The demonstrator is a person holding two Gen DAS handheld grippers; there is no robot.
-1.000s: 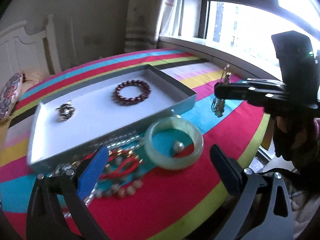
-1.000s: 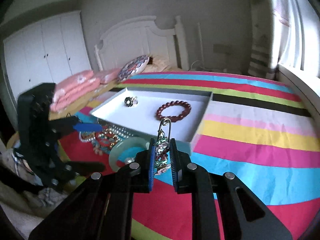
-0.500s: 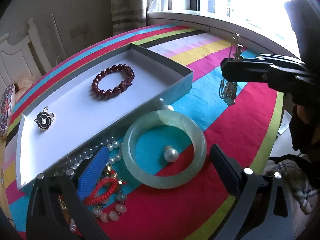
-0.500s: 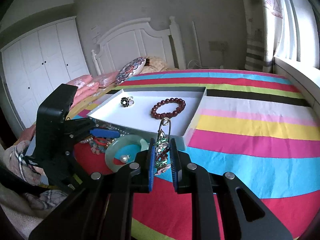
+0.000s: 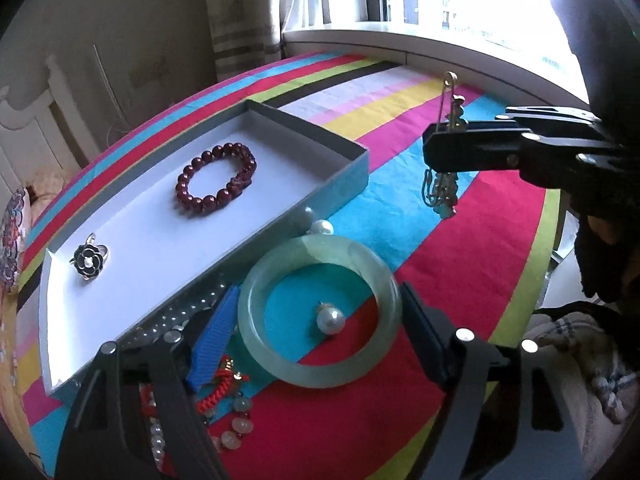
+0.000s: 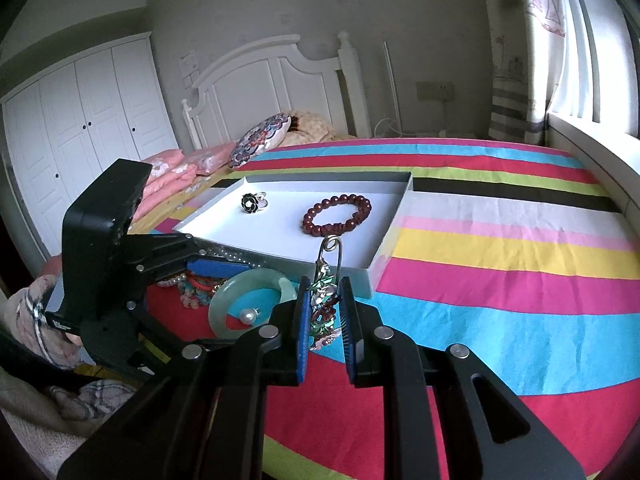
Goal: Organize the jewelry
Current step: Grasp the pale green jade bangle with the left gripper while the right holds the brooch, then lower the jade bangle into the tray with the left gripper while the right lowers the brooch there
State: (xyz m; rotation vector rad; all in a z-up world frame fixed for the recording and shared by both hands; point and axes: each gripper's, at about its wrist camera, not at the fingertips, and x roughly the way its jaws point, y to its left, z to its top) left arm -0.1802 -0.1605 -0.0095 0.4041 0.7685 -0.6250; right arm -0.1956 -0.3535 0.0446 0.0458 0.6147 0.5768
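Two grippers are working over a striped bedspread [image 6: 500, 248] that is covering the bed in bands of red, blue, yellow, pink and green. A shallow white tray [image 5: 352, 160] is lying on the spread, and it is holding a dark red bead bracelet [image 5: 216, 178] toward its window end and a black flower ring [image 5: 89, 261] toward the other end, the two well apart.

Just outside the tray's near wall, a pale green jade bangle [image 5: 320, 368] is lying flat on the spread. The left gripper [image 5: 320, 320] is straddling this bangle, one blue pad on its left side and one dark pad on its right; its jaws are closing, with the bangle between them, though whether the pads are pressing on it yet is hard to tell. A pearl earring [image 5: 330, 319] is resting inside the bangle's ring, and a second pearl [image 5: 321, 227] is sitting between the bangle and the tray wall. A tangle of red cord and pale beads [image 5: 224, 400] is lying beside the left finger, with a string of small beads [image 5: 188, 312] running along the tray wall.

The right gripper [image 6: 325, 316] is holding clenched on a dangling brooch with a gold pin [image 6: 326, 304], keeping it in the air above the spread, beside the tray's corner.
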